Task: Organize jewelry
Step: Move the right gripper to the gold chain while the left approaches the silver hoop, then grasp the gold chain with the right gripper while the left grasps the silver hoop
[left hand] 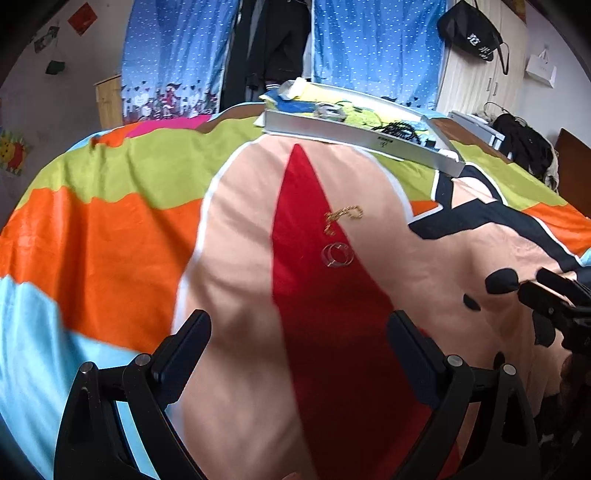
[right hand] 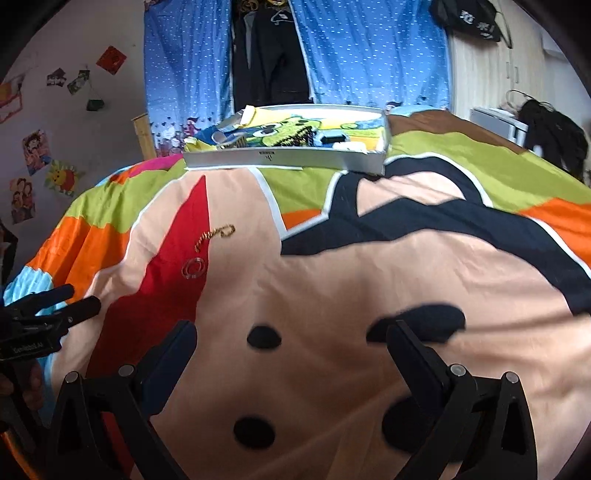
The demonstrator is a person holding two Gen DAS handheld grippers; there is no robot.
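A gold chain [left hand: 341, 216] [right hand: 216, 236] lies on the colourful bedspread, with a pair of silver hoops [left hand: 337, 254] [right hand: 192, 268] just in front of it on the red patch. Behind them sits a shallow white box [left hand: 354, 136] [right hand: 284, 158] lined with a cartoon cloth, holding a dark beaded piece [left hand: 400, 130] and other small items. My left gripper [left hand: 299, 332] hovers open above the red patch, short of the hoops. My right gripper [right hand: 291, 345] is open over the peach area, well to the right of the jewelry. Each gripper shows at the edge of the other's view.
The bedspread [left hand: 110, 229] covers the whole bed. Blue dotted curtains [right hand: 369, 55] and hanging dark clothes stand behind the box. A wardrobe with a black bag [left hand: 469, 31] is at right, and dark clothing [left hand: 524, 144] is piled on the bed's far right.
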